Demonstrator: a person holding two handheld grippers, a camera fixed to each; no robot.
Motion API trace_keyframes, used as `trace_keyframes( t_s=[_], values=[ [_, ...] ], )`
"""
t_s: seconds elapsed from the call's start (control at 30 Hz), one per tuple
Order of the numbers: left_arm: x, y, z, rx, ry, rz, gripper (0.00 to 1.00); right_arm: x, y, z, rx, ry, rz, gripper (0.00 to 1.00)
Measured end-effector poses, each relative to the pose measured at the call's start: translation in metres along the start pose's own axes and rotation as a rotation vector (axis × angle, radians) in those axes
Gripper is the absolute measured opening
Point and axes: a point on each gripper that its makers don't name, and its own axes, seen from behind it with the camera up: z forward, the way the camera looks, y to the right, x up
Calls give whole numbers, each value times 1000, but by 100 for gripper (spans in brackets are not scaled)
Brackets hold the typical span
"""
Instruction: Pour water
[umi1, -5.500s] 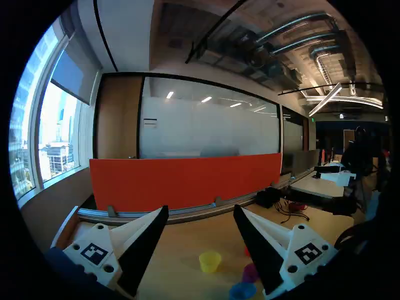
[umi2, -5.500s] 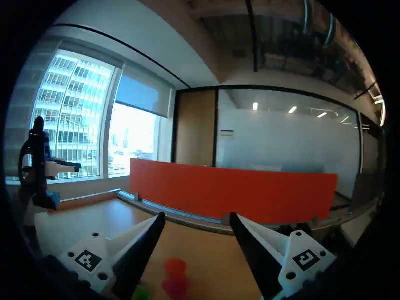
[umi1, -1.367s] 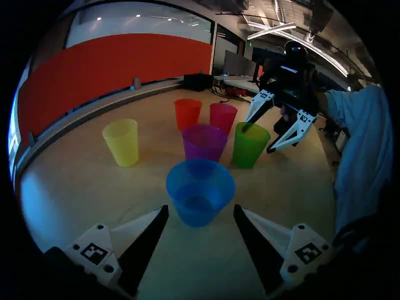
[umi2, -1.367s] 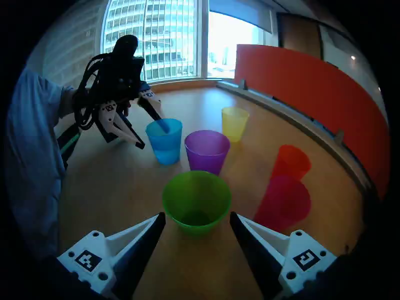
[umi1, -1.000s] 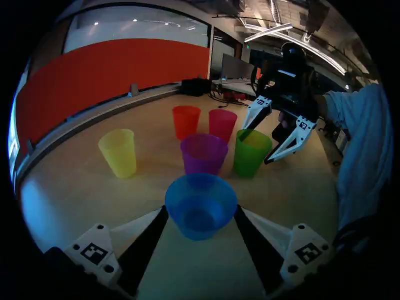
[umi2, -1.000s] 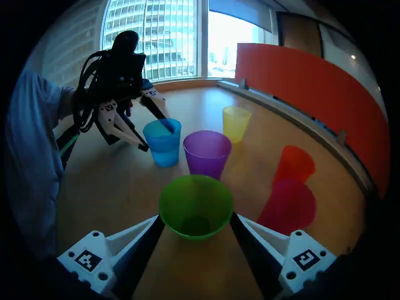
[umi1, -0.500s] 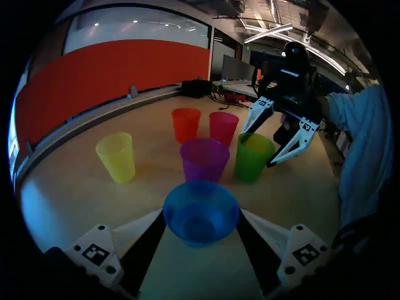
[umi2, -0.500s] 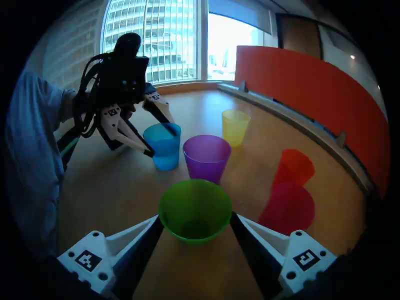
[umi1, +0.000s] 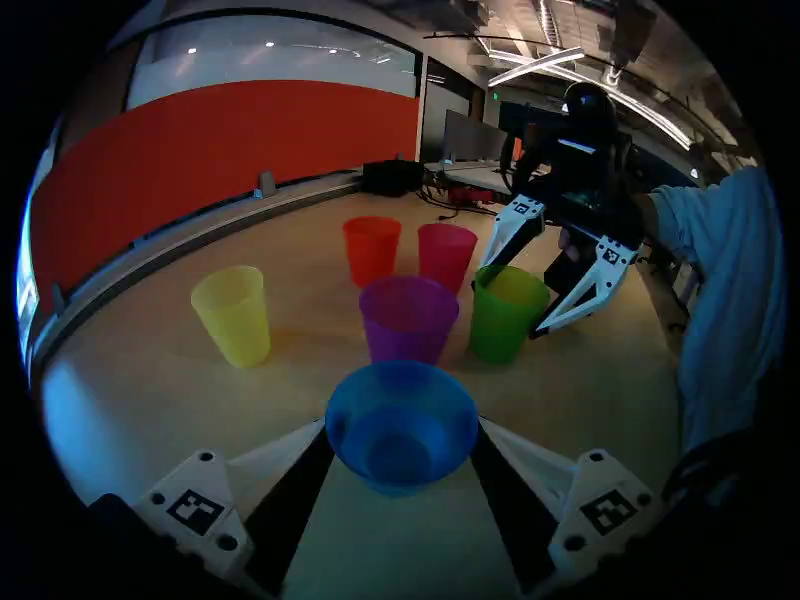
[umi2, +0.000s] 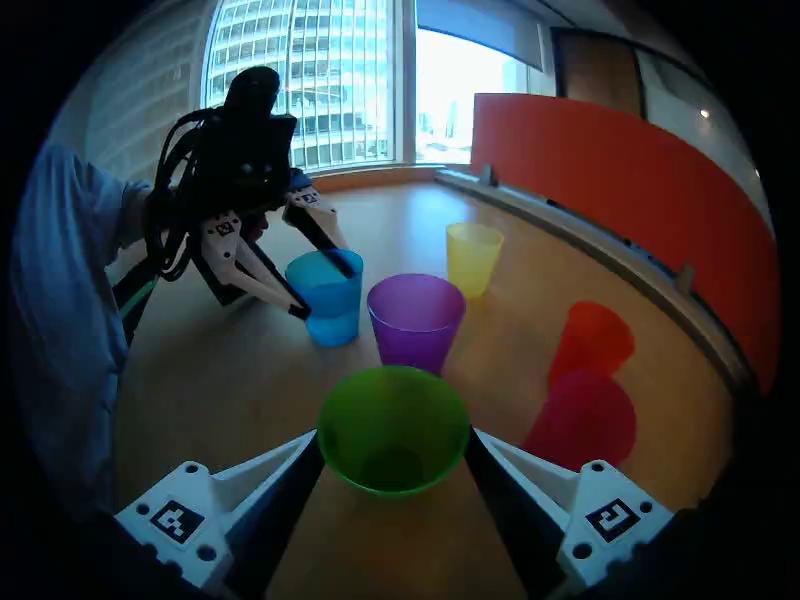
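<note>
Both wide apart, left tool (umi1: 400, 455) straddles the blue cup (umi1: 402, 425), right tool (umi2: 393, 460) the green cup (umi2: 393, 425).

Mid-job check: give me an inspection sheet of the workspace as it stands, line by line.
Surface: pale wooden tabletop, no spill seen.
Job's things: blue plastic cup sits between the fingers of the left gripper; green plastic cup sits between those of the right gripper; water level in either is unclear.
Clutter: purple plastic cup, yellow plastic cup, orange plastic cup and pink plastic cup, all upright.
Grippers: both open, flanking their cups; contact cannot be told.
Cables: black cables loop at the left gripper's handle.
Surroundings: orange-red partition panel, tall windows, a person's light blue sleeve.
</note>
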Motion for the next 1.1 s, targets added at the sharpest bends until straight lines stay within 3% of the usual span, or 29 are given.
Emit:
trace_keyframes(
  t_s=[0.1,0.47,0.67,1.1],
  values=[
    [0,0,0,0,1,2,88,0,-1,1,2,1,2,90],
    [8,0,-5,4,29,-3,88,12,-3,-4,2,37,18,90],
    [30,1,-15,15,86,-7,88,27,0,-12,-24,81,30,90],
    [96,-3,-53,81,237,34,88,90,7,-42,-86,243,28,90]
  ],
)
